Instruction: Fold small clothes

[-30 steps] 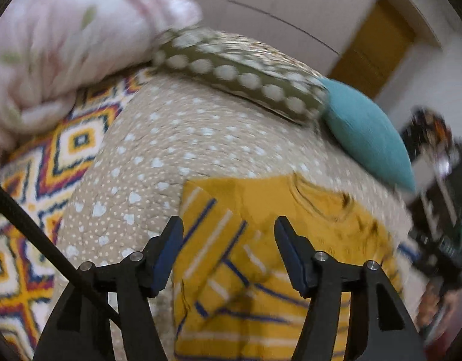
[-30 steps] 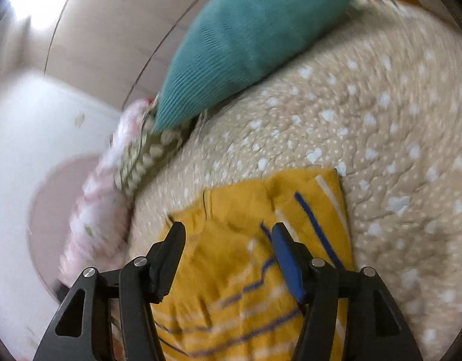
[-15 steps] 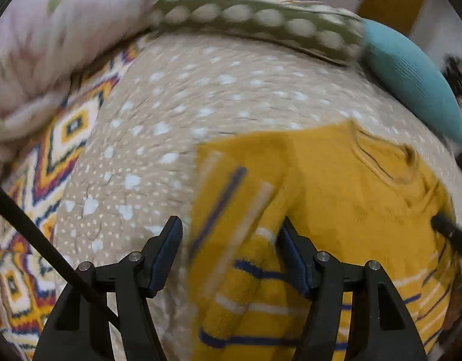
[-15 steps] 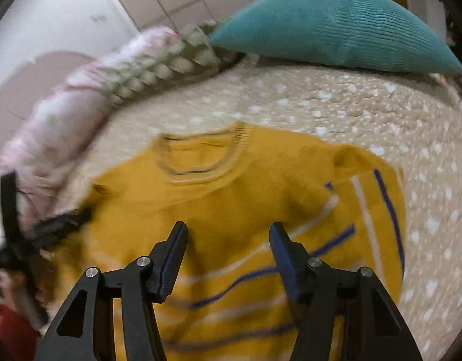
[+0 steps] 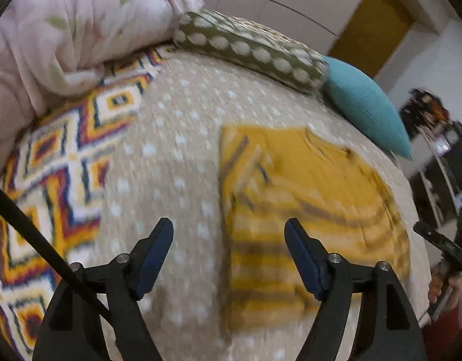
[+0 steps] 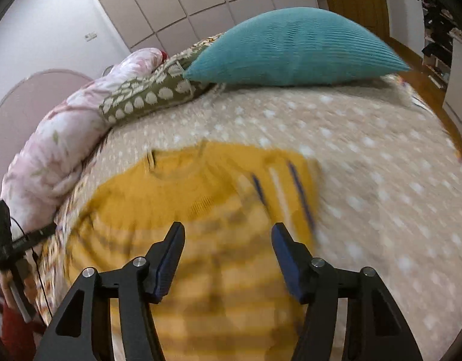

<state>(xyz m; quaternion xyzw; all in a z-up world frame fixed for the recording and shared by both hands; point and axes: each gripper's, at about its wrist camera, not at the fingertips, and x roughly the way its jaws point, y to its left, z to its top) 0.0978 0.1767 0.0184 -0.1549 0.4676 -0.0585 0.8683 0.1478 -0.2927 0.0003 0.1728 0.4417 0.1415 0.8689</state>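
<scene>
A yellow striped sweater (image 5: pixel 306 204) lies flat on the dotted bedspread (image 5: pixel 176 138), collar toward the teal pillow (image 6: pixel 294 51), sleeves folded in. Right gripper (image 6: pixel 227 252) hovers over its middle, left gripper (image 5: pixel 229 252) over its side edge; both jaws spread, empty.

Both grippers spread wide, gripping nothing.
The left gripper (image 5: pixel 229 237) and the right gripper (image 6: pixel 227 240) each hover with fingers parted; both views are motion-blurred.
</scene>
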